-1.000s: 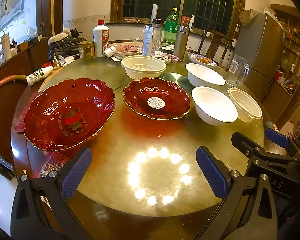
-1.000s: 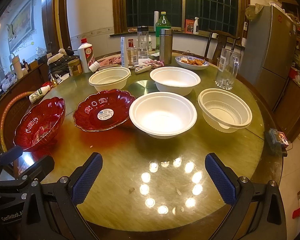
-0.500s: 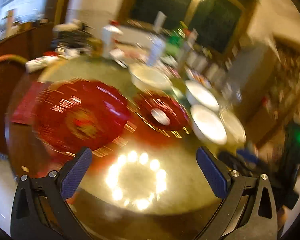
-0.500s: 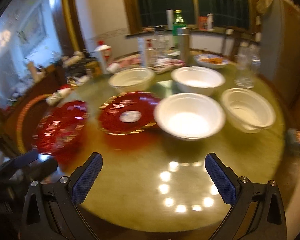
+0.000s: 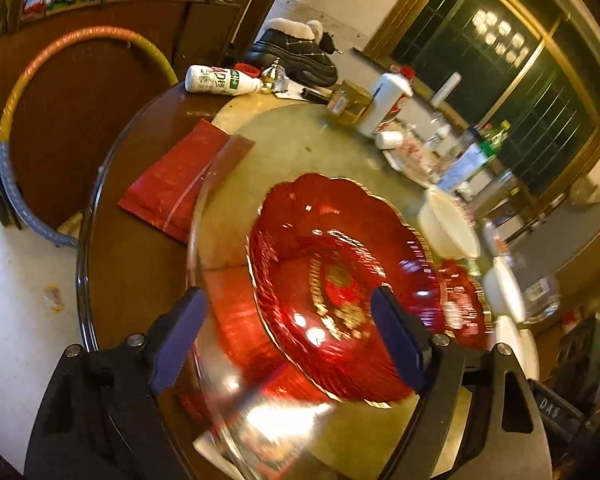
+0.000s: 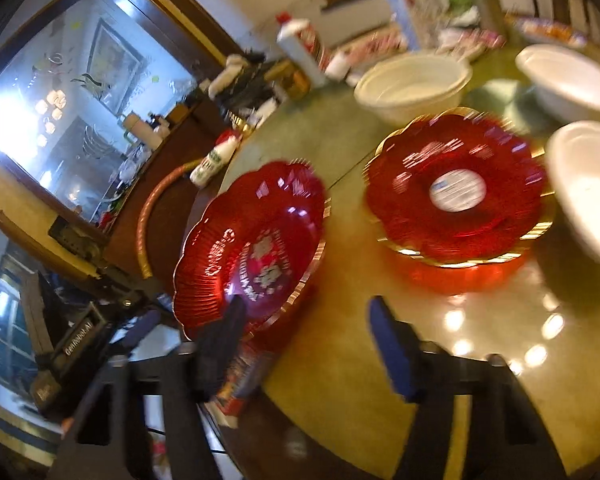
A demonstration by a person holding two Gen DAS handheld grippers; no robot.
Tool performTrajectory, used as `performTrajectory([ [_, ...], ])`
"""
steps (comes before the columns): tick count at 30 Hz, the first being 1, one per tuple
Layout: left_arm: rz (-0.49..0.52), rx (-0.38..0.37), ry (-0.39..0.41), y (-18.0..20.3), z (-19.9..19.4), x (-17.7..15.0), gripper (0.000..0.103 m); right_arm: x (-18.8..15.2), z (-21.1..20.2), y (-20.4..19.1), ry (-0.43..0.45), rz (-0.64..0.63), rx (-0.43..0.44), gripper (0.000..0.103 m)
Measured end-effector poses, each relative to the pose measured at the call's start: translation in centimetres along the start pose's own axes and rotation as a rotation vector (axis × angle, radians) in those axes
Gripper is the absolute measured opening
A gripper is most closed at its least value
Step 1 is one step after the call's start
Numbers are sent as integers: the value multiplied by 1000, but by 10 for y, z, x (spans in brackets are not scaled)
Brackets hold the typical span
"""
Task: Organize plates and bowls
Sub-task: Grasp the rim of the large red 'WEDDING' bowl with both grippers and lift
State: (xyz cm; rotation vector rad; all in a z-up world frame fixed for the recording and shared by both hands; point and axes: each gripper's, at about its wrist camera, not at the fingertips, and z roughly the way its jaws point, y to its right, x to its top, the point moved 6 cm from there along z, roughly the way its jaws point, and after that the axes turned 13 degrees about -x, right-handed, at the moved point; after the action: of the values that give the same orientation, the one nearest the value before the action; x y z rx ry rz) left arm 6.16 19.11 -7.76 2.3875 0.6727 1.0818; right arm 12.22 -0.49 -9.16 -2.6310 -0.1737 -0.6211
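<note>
Left gripper (image 5: pixel 288 340) fingers are closing around the big red plate's (image 5: pixel 340 280) near rim, not pinching yet. Right gripper (image 6: pixel 308 344) fingers closing too, over bare tabletop (image 6: pixel 340 368) between both red plates; small red plate (image 6: pixel 458 188) ahead-right.

The round bench (image 5: pixel 300 148), glass-topped, carries a large red plate (image 5: pixel 340 280) lying between and just beyond the left tongs (image 5: pixel 288 340). Beyond the right tongs (image 6: pixel 308 340) sits a smaller red plate (image 6: pixel 460 192), with white bowls (image 6: pixel 412 84) past it. A red packet (image 5: pixel 172 184) and a fallen white bottle (image 5: pixel 220 80) lie far beyond the left tongs.
</note>
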Motion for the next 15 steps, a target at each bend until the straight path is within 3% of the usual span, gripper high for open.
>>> performTrajectory([
  [2,16,12,-5,1,10,2,84,4,17,-4,-36,11,13,47],
  [5,52,43,-11,1,19,4,74,9,33,-9,-47,12,1,45],
  [8,112,96,-34,3,29,2,57,13,47,-11,-63,10,-12,35],
  [13,163,230,-81,-6,44,-5,13,16,58,-9,-45,17,-17,31],
  [14,160,231,-83,-8,45,-6,13,17,60,-7,-40,12,-39,21],
  [15,157,227,-76,-9,44,-6,13,18,60,-6,-36,9,-42,21],
])
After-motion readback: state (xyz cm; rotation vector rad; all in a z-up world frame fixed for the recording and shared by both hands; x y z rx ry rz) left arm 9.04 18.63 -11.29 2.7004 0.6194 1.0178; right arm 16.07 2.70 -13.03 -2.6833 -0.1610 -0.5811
